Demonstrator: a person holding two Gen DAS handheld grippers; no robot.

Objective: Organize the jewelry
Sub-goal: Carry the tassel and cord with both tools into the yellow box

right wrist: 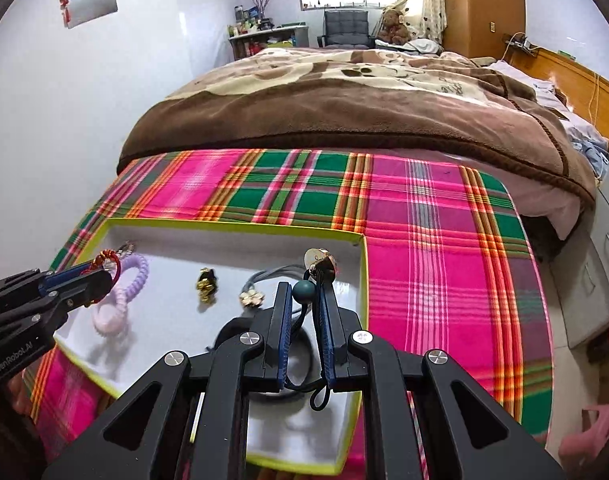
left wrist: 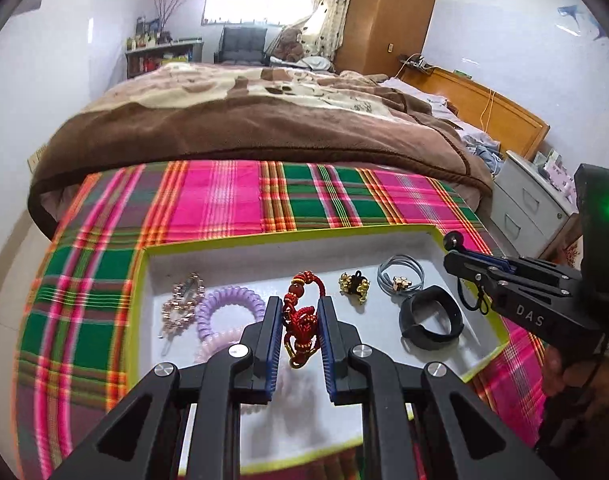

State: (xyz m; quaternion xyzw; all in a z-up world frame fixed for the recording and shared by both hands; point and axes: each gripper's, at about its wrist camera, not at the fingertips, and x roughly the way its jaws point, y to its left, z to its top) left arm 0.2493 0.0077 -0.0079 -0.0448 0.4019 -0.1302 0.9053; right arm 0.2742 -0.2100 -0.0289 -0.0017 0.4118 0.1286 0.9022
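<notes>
Plaid cloth (left wrist: 232, 200) in pink and green covers the table at the foot of the bed, and on it lies a white tray (left wrist: 264, 252) with a lime rim. Inside, the black band (left wrist: 432, 316) rests near the right edge, the lilac coil hair tie (left wrist: 228, 308) toward the left edge. The left gripper (left wrist: 300, 312) has its fingers closed around a red knotted cord charm (left wrist: 300, 316) mid-tray, while the right gripper (right wrist: 304, 300) pinches a dark cord with a teal bead (right wrist: 303, 291) over the tray's right side.

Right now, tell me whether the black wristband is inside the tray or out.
Inside. The black wristband lies on the tray's white floor, within its yellow-green rim.
</notes>
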